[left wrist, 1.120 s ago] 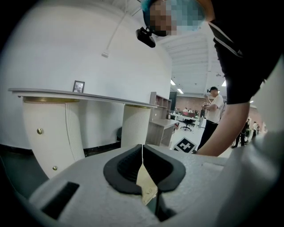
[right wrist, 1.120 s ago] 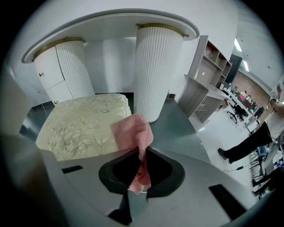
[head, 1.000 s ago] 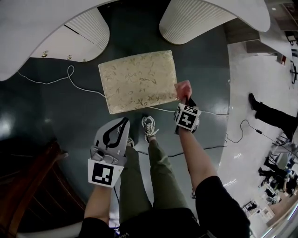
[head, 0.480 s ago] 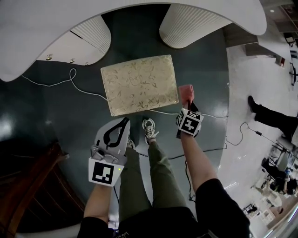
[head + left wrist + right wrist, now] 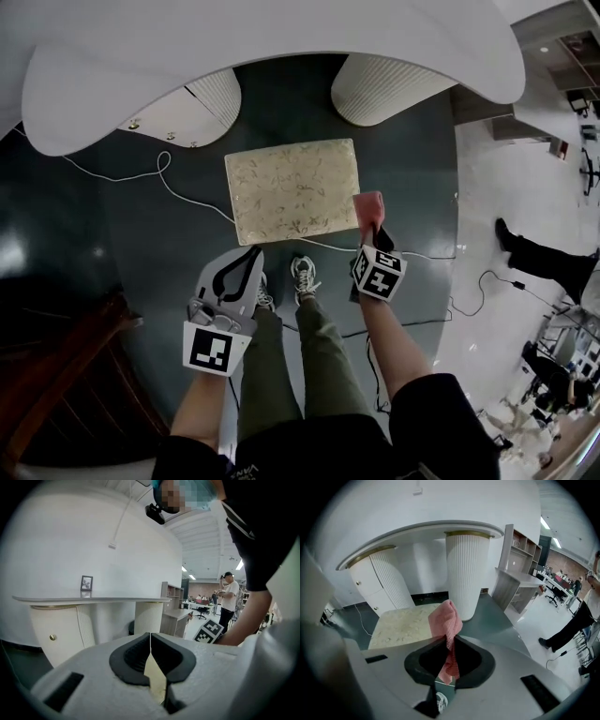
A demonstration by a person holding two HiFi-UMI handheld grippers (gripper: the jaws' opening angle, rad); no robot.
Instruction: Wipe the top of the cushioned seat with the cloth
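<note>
R gripper (image 5: 373,228): jaws pinched tight on the cloth (image 5: 368,204); cloth is pink, nubby open weave, bunched into a soft peak above the tips. In the right gripper view a tail of it hangs down thru the black padded jaw hollow. Head view puts the cloth just off the right edge of the cushioned seat (image 5: 292,190), near its front-right corner; touching or not, can't tell.

Seat: rect. w/ rounded corners, padded, cream fabric w/ pale leaf-and-vine pattern; top lies flat and bare. It stands on the floor (image 5: 141,244), which is dark green-grey and glossy w/ light glare.

L gripper (image 5: 251,255): jaws closed, ribbed black pads meeting tip to tip, nothing held. Its body is grey-white moulded plastic w/ the marker cube at the rear. It hangs low by my left leg, short of the seat's front-left corner and apart from it.

Thin white cable (image 5: 183,192) loops over the floor to the seat's left edge and runs on past its front edge. Beyond the seat's far edge is a white curved counter (image 5: 281,56) on two fluted, rounded bases (image 5: 389,89). My shoe (image 5: 302,278) is on the floor just short of the seat's front edge.
</note>
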